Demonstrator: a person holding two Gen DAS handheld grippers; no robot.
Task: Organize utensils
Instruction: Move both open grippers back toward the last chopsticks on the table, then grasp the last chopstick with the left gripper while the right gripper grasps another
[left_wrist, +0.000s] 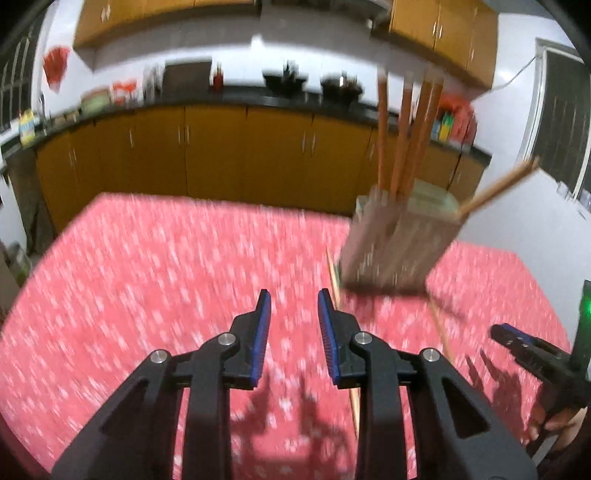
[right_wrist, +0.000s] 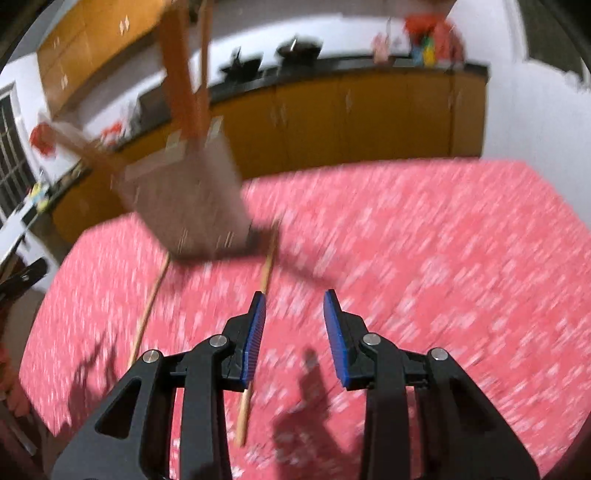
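Note:
A brown cardboard holder box stands on the red patterned tablecloth with several wooden chopsticks upright in it and one leaning out to the right. Two loose chopsticks lie on the cloth: one by my left gripper's right finger, another further right. My left gripper is open and empty, left of the box. In the right wrist view the box is ahead to the left, one chopstick runs under my open, empty right gripper, another lies left. Both views are motion-blurred.
The table's far edge meets yellow kitchen cabinets under a dark counter with pots and bottles. My right gripper shows at the left view's right edge; the left gripper's tip shows at the right view's left edge.

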